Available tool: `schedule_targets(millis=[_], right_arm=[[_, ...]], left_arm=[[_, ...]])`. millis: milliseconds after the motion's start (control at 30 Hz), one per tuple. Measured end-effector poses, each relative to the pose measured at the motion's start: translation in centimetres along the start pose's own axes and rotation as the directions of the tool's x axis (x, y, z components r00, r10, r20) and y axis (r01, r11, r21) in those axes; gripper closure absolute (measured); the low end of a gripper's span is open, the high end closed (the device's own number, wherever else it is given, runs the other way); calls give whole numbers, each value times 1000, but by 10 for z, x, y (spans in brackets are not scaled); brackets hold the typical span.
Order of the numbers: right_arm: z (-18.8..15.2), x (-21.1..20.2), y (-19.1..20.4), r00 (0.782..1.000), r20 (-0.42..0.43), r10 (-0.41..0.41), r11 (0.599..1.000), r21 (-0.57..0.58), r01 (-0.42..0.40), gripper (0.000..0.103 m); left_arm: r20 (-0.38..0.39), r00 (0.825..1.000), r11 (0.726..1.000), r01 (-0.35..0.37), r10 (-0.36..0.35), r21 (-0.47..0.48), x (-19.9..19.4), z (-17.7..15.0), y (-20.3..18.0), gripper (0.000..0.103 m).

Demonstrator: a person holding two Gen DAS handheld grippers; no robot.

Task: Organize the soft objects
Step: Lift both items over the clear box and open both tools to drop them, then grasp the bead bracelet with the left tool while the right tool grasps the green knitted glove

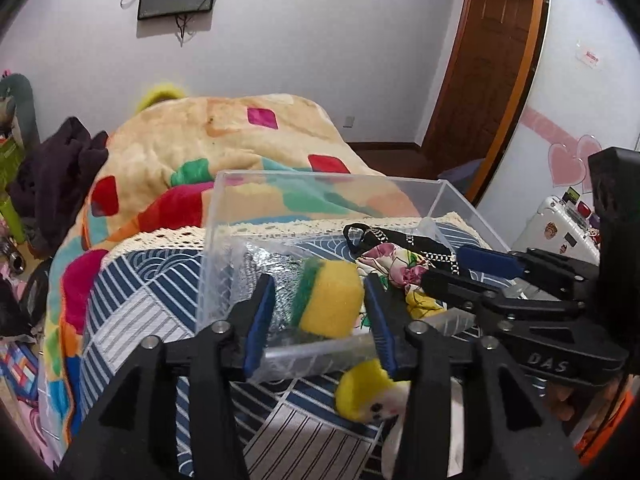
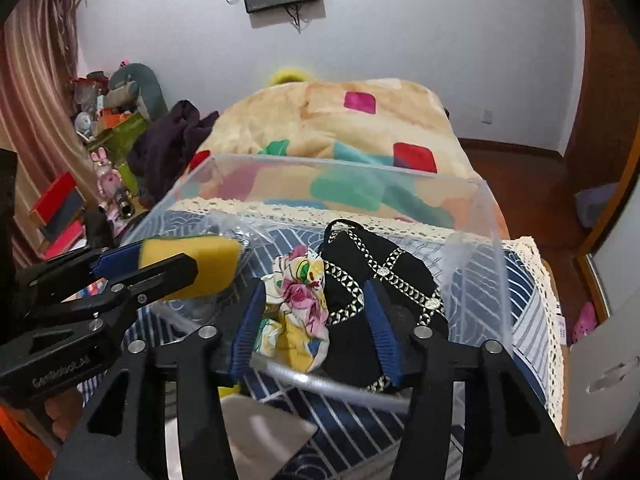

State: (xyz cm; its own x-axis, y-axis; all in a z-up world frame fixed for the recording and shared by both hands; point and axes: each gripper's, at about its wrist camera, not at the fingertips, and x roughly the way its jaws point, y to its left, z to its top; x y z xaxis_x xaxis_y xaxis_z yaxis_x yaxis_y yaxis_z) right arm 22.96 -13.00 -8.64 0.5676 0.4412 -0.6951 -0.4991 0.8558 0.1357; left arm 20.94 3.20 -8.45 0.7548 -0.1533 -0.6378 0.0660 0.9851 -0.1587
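Sponge (image 1: 330, 298) carried over clear bin (image 1: 320, 178), soft items part-sorted.

Left gripper (image 1: 320, 300): pinching yellow-and-green sponge by its sides, held above bin's near-left corner, presumably for dropping inside. Right gripper (image 2: 314, 312): spread, holding nothing, poised over near wall around floral cloth (image 2: 300, 304) and black patterned bag (image 2: 376, 276), both already lying in bin, touching; likely just let go or steadying. Yellow-haired plush doll (image 1: 370, 394): outside bin, on striped bedspread (image 1: 140, 300) just beside near wall, apparently not yet stowed.

Open-topped clear bin (image 2: 344, 168), walled sides
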Motion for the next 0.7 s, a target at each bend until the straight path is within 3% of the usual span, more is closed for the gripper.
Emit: schedule_targets(millis=[100,267,367,700], right_arm=[[-3,-11,2,1000,16,-2,1000,-21,3,46],[-11,-35,5,996,87,26,999,-25,-23,26],[-16,-47,8,992,118,36,999,-29,-33,22],[-46,-56,20,993,92,79,997,-31,-76,19]], left_arm=[[34,999,999,-29,28,31,-17,-6,-4,37],[70,996,993,-69,62,93,-45,-20,-10,25],[76,994,990,-84,76,110,-59,-31,-9,11],[-15,997,992,-70,72,102,-74,-78,2,9]])
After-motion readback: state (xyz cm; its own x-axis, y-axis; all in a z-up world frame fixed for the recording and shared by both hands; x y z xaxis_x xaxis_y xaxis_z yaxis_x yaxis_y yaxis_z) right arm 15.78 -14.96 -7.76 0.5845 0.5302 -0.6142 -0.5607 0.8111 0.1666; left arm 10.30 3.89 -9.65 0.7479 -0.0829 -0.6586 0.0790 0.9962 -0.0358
